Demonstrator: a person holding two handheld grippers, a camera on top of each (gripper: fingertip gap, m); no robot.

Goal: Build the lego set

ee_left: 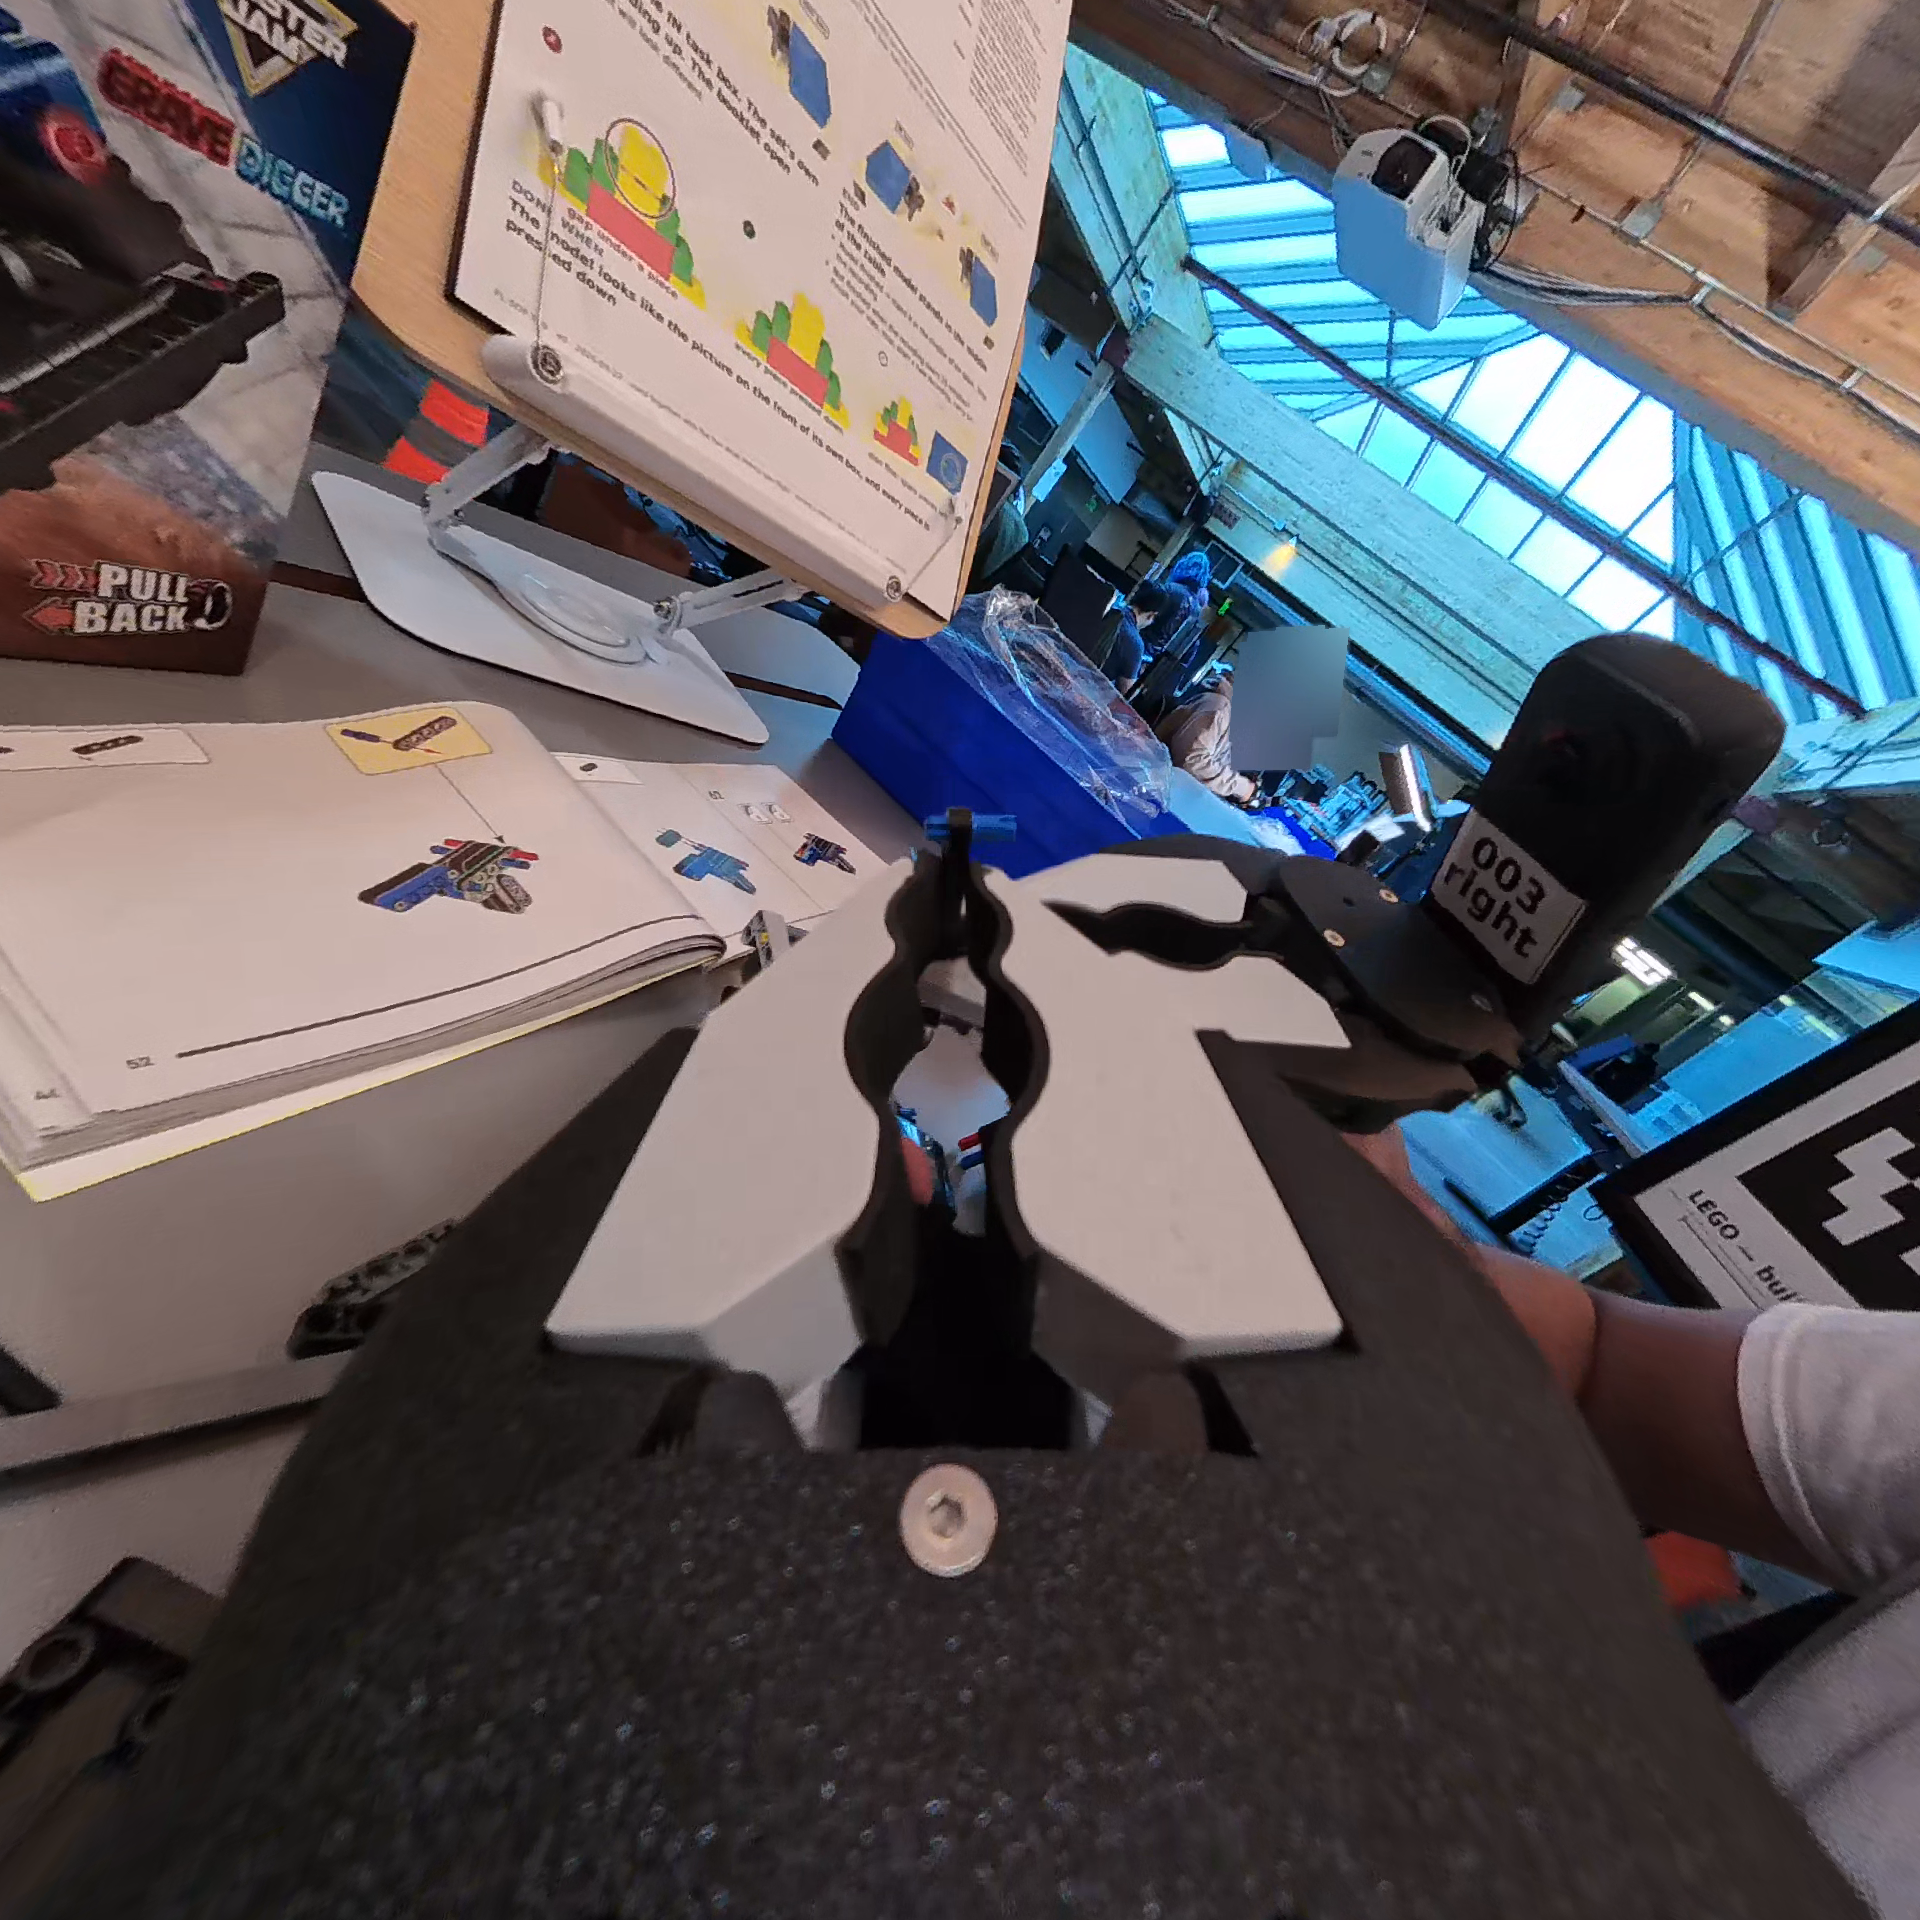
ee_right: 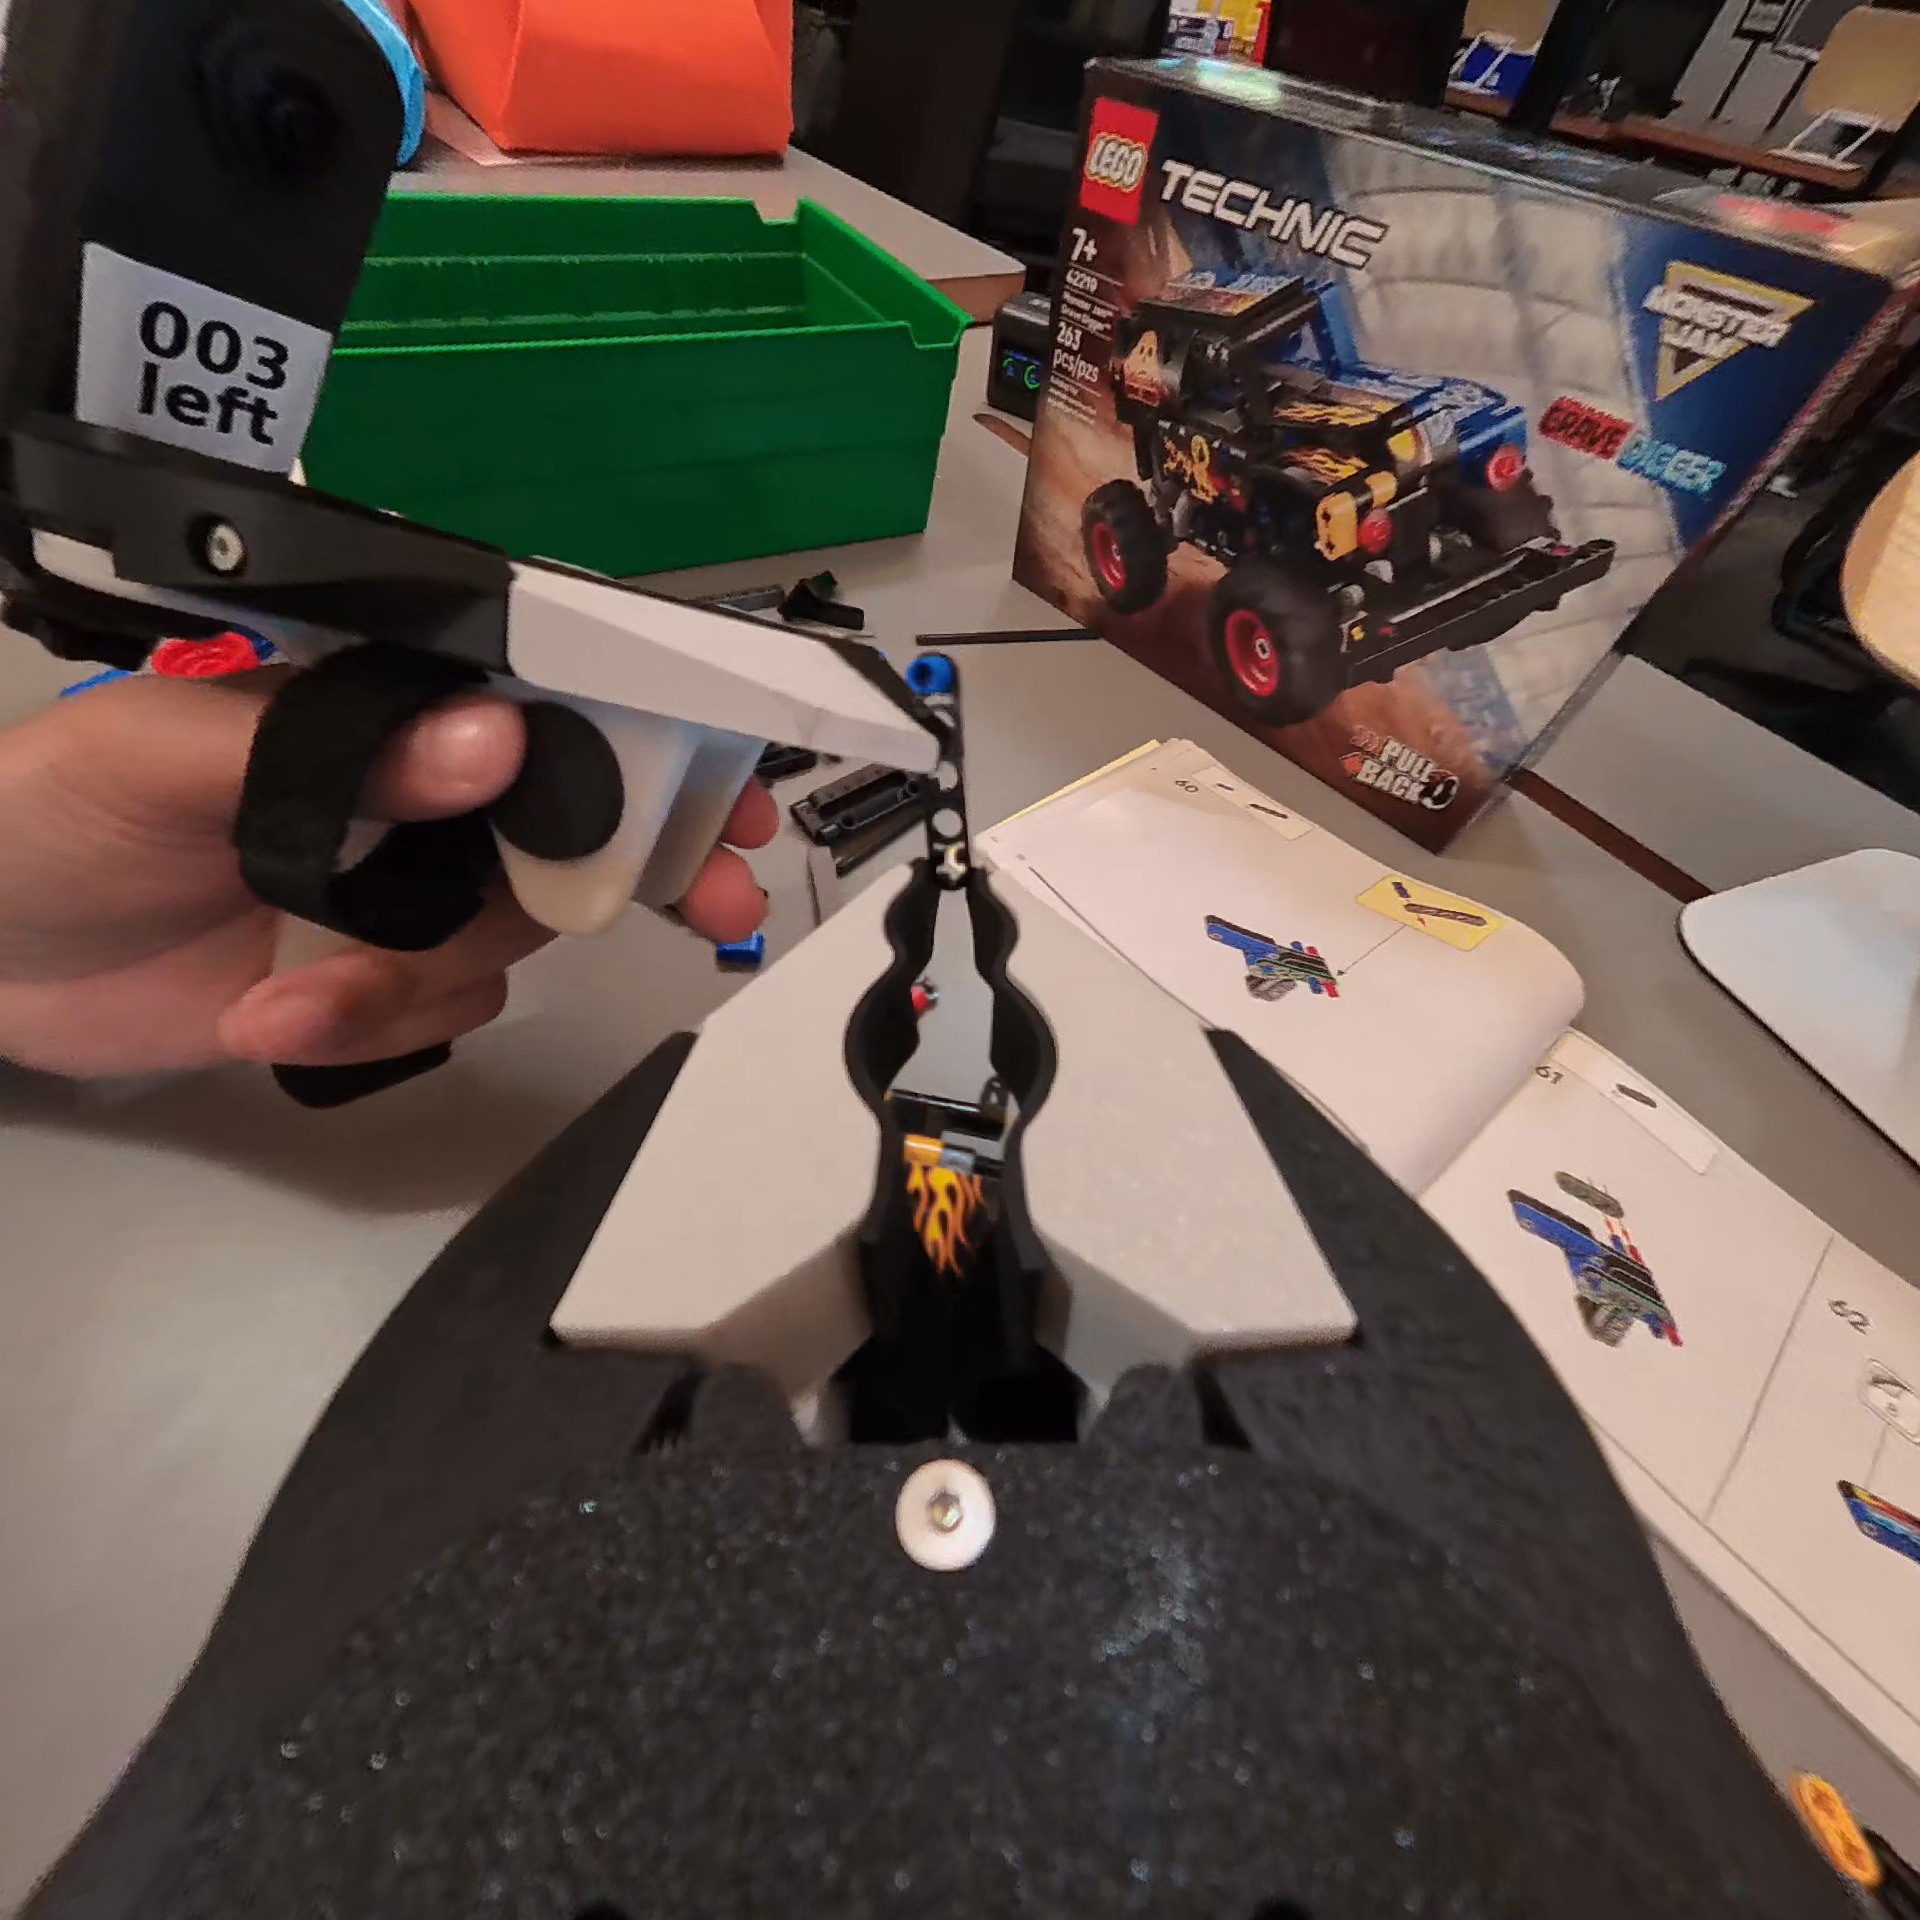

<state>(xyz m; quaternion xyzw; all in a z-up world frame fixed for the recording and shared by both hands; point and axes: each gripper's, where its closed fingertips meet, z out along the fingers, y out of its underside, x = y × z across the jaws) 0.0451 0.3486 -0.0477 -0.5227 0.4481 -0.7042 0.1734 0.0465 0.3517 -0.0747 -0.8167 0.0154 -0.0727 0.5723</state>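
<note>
A thin black beam [ee_right: 948, 800] with holes stands upright above the table, with a blue pin [ee_right: 928, 673] at its top end. My right gripper [ee_right: 951, 878] is shut on the beam's lower end. My left gripper [ee_right: 925, 740] comes in from the left and is shut on the beam just below the pin. In the left wrist view the left gripper [ee_left: 956, 883] pinches the beam [ee_left: 953, 868], the blue pin [ee_left: 971, 826] sticks out above, and the right gripper [ee_left: 1060, 912] reaches in from the right.
The open instruction booklet [ee_right: 1299, 935] lies on the grey table, the set box [ee_right: 1403, 416] behind it. A green bin [ee_right: 623, 416] stands at back left, with loose black parts [ee_right: 862, 805] and a blue piece [ee_right: 740, 948] nearby. A flame-stickered black part [ee_right: 945, 1216] lies under my right gripper. Only a small space, under 4 cm, lies between the two pairs of fingers.
</note>
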